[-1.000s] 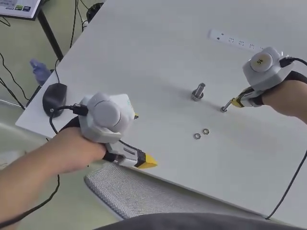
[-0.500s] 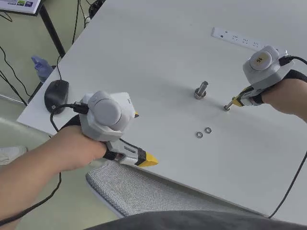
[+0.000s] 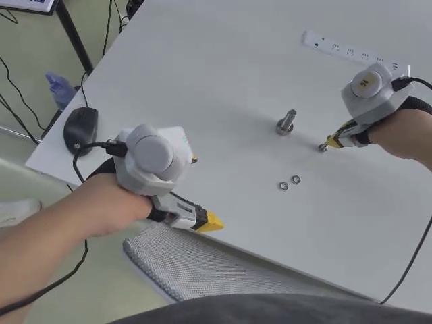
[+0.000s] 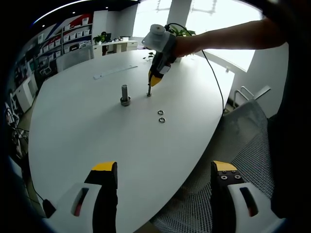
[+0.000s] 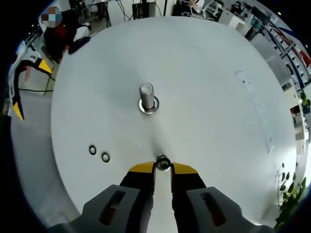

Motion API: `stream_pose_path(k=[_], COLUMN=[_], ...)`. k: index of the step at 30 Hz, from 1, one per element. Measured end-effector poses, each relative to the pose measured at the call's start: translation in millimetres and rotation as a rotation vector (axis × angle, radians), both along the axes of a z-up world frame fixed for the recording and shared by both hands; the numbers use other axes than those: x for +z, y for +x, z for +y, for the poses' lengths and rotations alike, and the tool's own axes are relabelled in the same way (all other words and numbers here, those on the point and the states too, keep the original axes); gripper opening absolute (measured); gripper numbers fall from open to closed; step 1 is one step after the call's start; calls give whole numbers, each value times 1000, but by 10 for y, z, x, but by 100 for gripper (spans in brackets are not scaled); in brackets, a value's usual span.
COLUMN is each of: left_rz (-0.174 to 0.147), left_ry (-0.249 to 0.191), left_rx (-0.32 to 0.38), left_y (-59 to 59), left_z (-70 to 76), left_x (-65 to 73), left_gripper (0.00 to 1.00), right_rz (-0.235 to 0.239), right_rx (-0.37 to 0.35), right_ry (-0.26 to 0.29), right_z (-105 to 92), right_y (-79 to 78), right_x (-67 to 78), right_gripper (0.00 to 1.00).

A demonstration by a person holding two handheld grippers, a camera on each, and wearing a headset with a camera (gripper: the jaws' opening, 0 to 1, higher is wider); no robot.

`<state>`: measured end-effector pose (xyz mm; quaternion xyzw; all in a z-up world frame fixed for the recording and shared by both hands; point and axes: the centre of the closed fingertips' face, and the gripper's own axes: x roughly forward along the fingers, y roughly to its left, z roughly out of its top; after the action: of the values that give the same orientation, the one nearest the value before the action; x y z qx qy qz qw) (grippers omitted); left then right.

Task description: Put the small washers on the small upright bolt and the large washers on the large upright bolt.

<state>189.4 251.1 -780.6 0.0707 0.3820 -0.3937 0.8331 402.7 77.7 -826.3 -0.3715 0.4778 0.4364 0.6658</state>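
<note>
Right gripper view: the right gripper (image 5: 163, 168) has its jaws narrowed about the small bolt (image 5: 163, 162), grip unclear. Two washers (image 5: 105, 157) lie near the large bolt (image 5: 147, 99). Left gripper view: the left gripper (image 4: 164, 168) gapes wide, empty.

The desk (image 3: 202, 81) is plain white. The left gripper (image 4: 164, 167) and right gripper (image 5: 163, 167) are pale grey with yellow tips. The large bolt (image 3: 286, 122), small bolt (image 3: 323, 146) and washers (image 3: 283, 186) are silvery.

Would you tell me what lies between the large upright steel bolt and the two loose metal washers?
The head view shows bare white tabletop, nothing else, between the large upright steel bolt and the two loose metal washers.
</note>
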Motion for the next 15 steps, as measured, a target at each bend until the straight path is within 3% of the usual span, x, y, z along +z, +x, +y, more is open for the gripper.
stream_pose_path(k=[15], left_rz=[17], left_ry=[2], left_rx=[7], left_y=[2], left_z=[63], left_x=[-21], left_gripper=[77], right_rz=[10], right_rx=[20], right_ry=[-22], right_z=[11], right_y=[54], right_x=[-245], right_gripper=[13])
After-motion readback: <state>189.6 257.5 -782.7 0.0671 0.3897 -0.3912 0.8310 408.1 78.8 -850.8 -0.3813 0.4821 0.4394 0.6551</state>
